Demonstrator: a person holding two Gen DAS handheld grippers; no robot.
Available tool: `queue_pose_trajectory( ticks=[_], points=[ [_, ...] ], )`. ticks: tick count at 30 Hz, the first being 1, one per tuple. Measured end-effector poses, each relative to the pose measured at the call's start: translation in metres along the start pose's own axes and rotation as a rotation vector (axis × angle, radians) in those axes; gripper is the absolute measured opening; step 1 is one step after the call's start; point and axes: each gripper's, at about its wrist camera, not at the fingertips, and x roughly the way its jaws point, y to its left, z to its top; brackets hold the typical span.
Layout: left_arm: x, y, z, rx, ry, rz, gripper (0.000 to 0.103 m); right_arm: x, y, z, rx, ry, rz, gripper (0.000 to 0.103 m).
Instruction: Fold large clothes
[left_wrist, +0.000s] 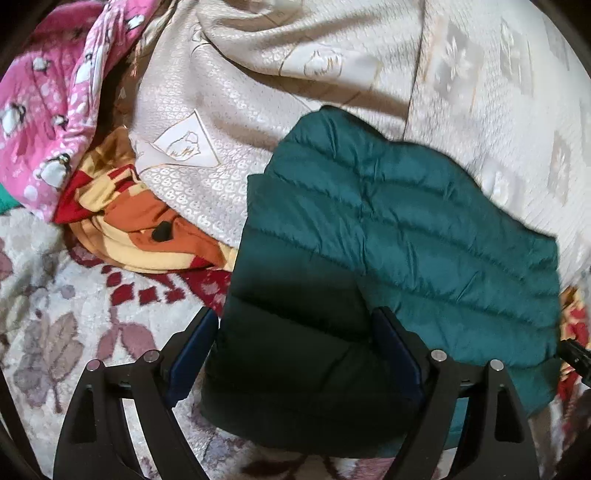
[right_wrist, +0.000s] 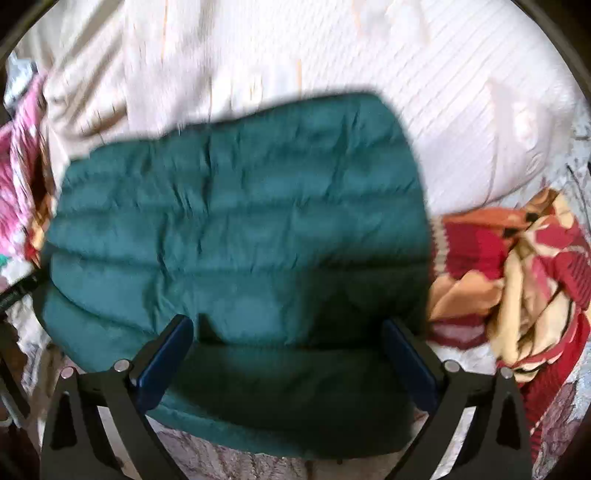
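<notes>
Green quilted jacket (left_wrist: 399, 229) lies folded into a compact block on the cream patterned bedspread (left_wrist: 236, 122), its near edge hanging toward the floral rug (left_wrist: 55, 325). Left gripper (left_wrist: 295, 325) over the jacket's near-left corner, fingers (left_wrist: 192, 354) spread wide, straddling the corner fold; pads not pressing on it. Right gripper (right_wrist: 288, 332) over the jacket's near edge, fingers (right_wrist: 166, 354) spread as wide as they go, fabric between them but no pinch. Both point down at a slant onto the jacket. Left of the jacket: orange-red-yellow blanket (left_wrist: 147, 229) bunched up, pink penguin-print cloth (left_wrist: 48, 110) beyond it. Right of the jacket, in the right wrist view, more red-and-yellow blanket (right_wrist: 517, 277) crumpled on the rug. Right wrist view is motion-blurred, so jacket edges are soft there.
</notes>
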Motion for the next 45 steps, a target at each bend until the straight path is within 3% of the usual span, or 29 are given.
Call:
queue_pose_trajectory(
  ticks=[7, 11, 15, 19, 26, 28, 31, 33, 36, 39, 45],
  points=[
    [0.016, 0.026, 0.013, -0.150, 0.057, -0.168, 0.053, 0.002, -0.055, 0.009, 0.132, -0.004, 0.001, 0.103],
    [0.034, 0.042, 0.013, -0.243, 0.122, -0.232, 0.055, 0.025, -0.080, 0.010, 0.186, 0.050, 0.067, 0.103],
    [0.052, 0.054, 0.007, -0.328, 0.154, -0.278, 0.069, 0.051, -0.089, 0.009, 0.206, 0.091, 0.178, 0.103],
    [0.061, 0.053, 0.006, -0.332, 0.151, -0.298, 0.073, 0.071, -0.088, 0.010, 0.218, 0.119, 0.305, 0.103],
    [0.072, 0.047, 0.004, -0.331, 0.137, -0.330, 0.073, 0.097, -0.090, 0.016, 0.234, 0.201, 0.399, 0.103],
    [0.073, 0.044, 0.004, -0.321, 0.149, -0.337, 0.069, 0.097, -0.090, 0.015, 0.234, 0.197, 0.402, 0.103],
    [0.069, 0.040, 0.004, -0.318, 0.159, -0.371, 0.041, 0.089, -0.085, 0.014, 0.237, 0.179, 0.414, 0.093],
    [0.060, 0.036, 0.004, -0.318, 0.156, -0.388, 0.021, 0.079, -0.081, 0.013, 0.245, 0.149, 0.427, 0.075],
    [0.042, 0.035, 0.006, -0.317, 0.155, -0.408, 0.006, 0.055, -0.081, 0.014, 0.260, 0.122, 0.462, 0.053],
    [0.021, 0.034, 0.007, -0.320, 0.178, -0.427, 0.001, 0.025, -0.077, 0.015, 0.254, 0.112, 0.501, 0.047],
    [-0.044, 0.040, 0.000, -0.232, 0.224, -0.399, 0.000, -0.039, -0.052, -0.001, 0.156, 0.139, 0.511, 0.046]
  ],
)
